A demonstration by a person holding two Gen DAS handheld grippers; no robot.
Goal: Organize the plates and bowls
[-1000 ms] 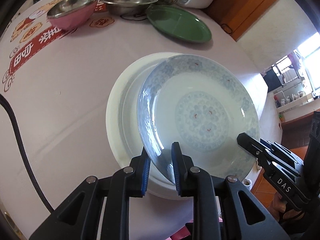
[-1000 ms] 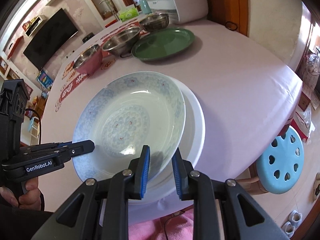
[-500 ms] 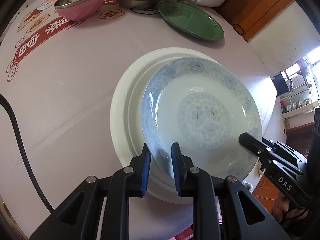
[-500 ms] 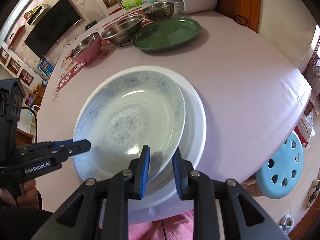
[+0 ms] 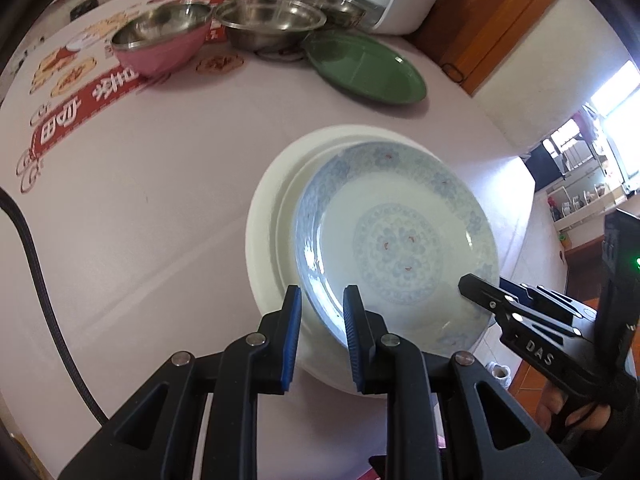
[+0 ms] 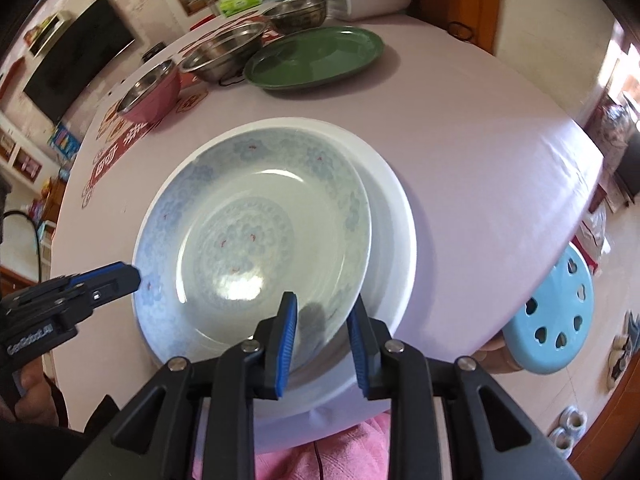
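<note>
1. Left wrist view: left gripper [image 5: 319, 316], jaws now parted wider than half a second ago, straddling the near rim of the blue-patterned plate [image 5: 394, 240] without clamping it.
2. Right wrist view: right gripper [image 6: 322, 322], jaws likewise spread wider, either side of the same plate's rim at 5 o'clock.
3. Blue-patterned plate: lies in the white plate [image 5: 268, 216], offset toward its right edge, lower than before.
4. Pink tablecloth [image 5: 160, 184]: at 12 o'clock, green plate [image 5: 362, 66], pink bowl [image 5: 160, 42], two steel bowls [image 5: 270, 22].
</note>
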